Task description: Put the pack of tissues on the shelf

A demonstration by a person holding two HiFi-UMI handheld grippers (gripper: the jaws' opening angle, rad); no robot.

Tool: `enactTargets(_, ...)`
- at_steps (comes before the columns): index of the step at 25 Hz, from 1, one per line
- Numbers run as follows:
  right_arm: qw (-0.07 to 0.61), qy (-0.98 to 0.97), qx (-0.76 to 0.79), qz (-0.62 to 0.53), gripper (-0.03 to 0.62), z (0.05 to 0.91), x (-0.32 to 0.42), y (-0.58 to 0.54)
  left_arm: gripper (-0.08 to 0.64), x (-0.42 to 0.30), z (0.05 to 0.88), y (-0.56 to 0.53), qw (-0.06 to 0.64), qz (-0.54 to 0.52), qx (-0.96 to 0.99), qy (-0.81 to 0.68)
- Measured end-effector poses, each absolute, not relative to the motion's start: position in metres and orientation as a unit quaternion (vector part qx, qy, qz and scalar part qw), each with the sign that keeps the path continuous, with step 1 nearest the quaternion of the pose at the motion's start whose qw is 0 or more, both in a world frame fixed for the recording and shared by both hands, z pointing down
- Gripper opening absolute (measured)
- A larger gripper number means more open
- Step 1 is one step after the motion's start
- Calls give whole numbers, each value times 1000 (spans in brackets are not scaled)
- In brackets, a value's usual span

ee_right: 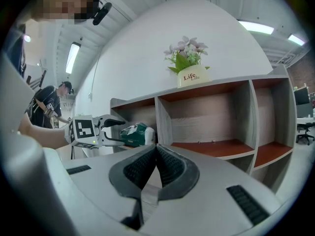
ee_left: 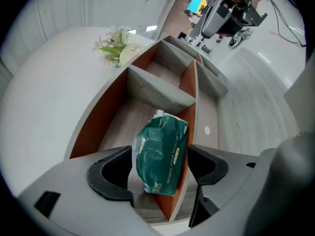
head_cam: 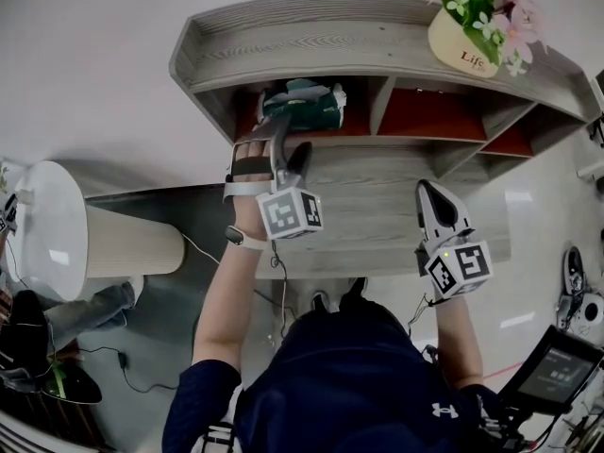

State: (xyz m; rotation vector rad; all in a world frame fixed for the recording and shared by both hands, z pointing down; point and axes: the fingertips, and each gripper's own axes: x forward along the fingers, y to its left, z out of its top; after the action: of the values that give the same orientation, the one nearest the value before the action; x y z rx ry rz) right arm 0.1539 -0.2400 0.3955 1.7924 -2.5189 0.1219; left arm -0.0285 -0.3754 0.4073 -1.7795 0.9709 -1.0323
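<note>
Release step: the tissues (ee_left: 160,154) lie in the shelf's (ee_left: 162,95) left bay, with the left gripper (ee_left: 161,170) wide around them, not pressing. Next, draw it straight back (right gripper (ee_right: 155,154) closed, empty).

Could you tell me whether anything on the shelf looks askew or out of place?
Only the pack of tissues: it looks crumpled and sits against the divider, near the front of the left compartment of the shelf, not squared up. The left gripper flanks it, jaws open, not pressing. The flower pot stands upright.
</note>
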Motion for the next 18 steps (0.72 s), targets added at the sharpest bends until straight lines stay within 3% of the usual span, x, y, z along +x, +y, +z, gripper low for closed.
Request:
enactTargets(10,9,-809,588,17,9,370,151,-214,347,-32,373,-315,419,-359,-728,406)
enactTargets(18,-22,-788,615,-33,9,337,153,-189,329,-34,351,-258,323,-241,-820,407)
